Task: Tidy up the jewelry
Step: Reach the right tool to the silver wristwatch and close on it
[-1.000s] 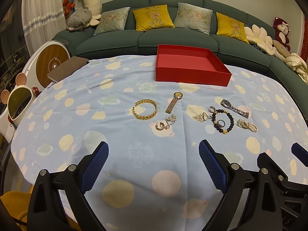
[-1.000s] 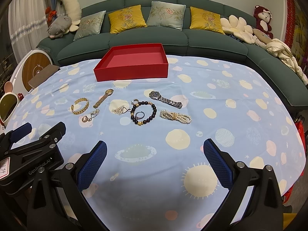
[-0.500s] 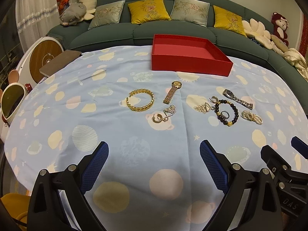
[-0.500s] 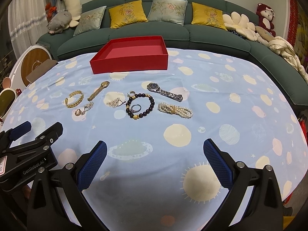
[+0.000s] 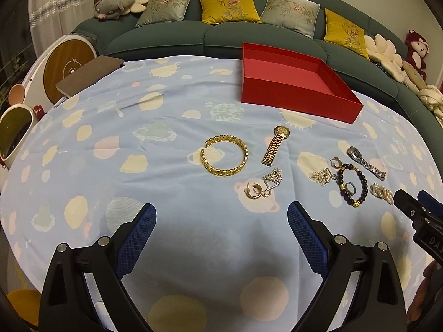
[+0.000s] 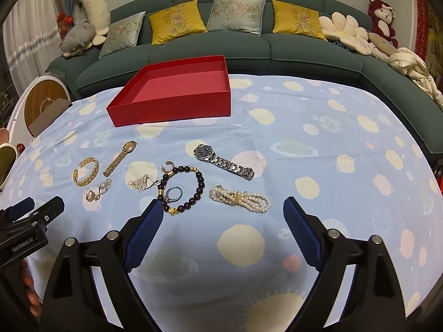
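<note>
Both tongs wide, empty: left tongs (image 5: 221, 221) low over the table near the gold bangle (image 5: 224, 156), right tongs (image 6: 223, 211) near the pearl bracelet (image 6: 239, 197). Red box (image 6: 171, 105) bare (nothing moved yet). Best to straddle the pearls squarely, pinch at the middle.

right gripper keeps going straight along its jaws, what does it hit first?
Likely the pearl bracelet, lying just ahead of the open right gripper and about centred between its jaws; the silver watch lies beyond. Height above the tablecloth is unclear.

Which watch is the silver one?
The silver metal-band watch with the dark face, lying right of the dark bead bracelet; the other watch is gold.
</note>
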Demonstrator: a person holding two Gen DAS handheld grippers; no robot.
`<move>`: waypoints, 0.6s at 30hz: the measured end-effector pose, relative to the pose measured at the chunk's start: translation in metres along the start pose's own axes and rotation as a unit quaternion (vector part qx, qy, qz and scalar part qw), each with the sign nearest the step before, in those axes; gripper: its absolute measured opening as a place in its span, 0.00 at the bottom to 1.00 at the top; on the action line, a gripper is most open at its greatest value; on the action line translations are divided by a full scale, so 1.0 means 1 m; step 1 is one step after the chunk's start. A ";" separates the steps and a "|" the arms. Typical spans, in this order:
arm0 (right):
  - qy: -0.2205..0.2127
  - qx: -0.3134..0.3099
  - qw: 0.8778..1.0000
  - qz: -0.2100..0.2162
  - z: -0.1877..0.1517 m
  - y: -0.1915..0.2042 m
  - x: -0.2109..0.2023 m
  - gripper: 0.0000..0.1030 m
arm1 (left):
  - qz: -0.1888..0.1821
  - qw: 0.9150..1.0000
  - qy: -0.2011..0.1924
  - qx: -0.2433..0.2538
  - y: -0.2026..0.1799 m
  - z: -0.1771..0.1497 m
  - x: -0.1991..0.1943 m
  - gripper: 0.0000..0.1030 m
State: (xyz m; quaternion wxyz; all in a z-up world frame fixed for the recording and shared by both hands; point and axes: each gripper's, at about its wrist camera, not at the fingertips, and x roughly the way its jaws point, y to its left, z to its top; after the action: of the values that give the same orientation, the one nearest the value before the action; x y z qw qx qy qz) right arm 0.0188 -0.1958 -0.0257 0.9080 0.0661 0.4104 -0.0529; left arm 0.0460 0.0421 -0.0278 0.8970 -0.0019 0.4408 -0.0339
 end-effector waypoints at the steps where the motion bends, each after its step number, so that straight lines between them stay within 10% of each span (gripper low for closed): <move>1: 0.004 0.002 1.000 0.004 0.000 0.000 0.003 0.81 | 0.000 1.000 0.001 0.002 0.001 -0.001 0.002 0.91; 18: 0.018 -0.046 0.998 0.031 0.057 0.006 0.046 0.69 | 0.002 1.000 0.009 0.017 0.015 0.004 0.025 0.91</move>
State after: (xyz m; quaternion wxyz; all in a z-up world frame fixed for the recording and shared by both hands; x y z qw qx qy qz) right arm 0.0923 -0.2016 -0.0228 0.9036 0.0382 0.4267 -0.0044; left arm 0.0649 0.0550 -0.0460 0.8929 0.0149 0.4484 -0.0393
